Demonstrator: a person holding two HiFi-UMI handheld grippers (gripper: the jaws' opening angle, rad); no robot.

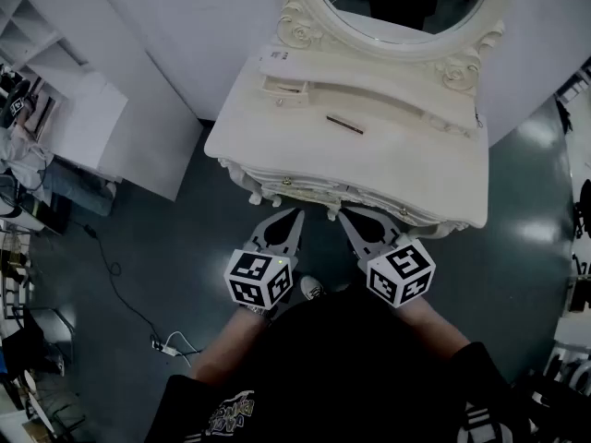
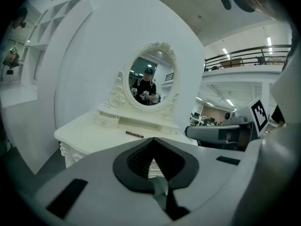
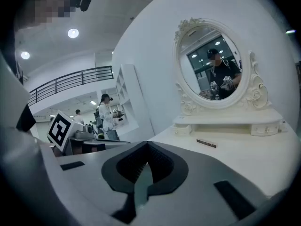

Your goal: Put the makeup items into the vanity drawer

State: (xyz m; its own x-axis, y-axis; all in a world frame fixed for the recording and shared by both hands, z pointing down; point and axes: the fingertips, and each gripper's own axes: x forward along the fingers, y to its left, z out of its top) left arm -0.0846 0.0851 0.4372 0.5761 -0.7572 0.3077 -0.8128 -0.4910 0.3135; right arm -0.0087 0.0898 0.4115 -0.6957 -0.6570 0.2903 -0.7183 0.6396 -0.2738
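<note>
A thin dark makeup stick [image 1: 344,125] lies flat on the top of the cream vanity [image 1: 277,160], just in front of the raised shelf under the oval mirror [image 1: 397,7]. It also shows as a small dark bar [image 2: 134,134] in the left gripper view and again as a bar [image 3: 206,143] in the right gripper view. A small drawer [image 1: 283,89] sits at the shelf's left end and stands slightly out. My left gripper [image 1: 297,212] and right gripper [image 1: 343,214] hang side by side before the vanity's front edge. Both are shut, with nothing between the jaws.
A white shelf unit [image 1: 55,81] stands left of the vanity. A cable and power strip [image 1: 166,344] lie on the dark floor at the lower left. A person [image 3: 106,114] stands in the background of the right gripper view.
</note>
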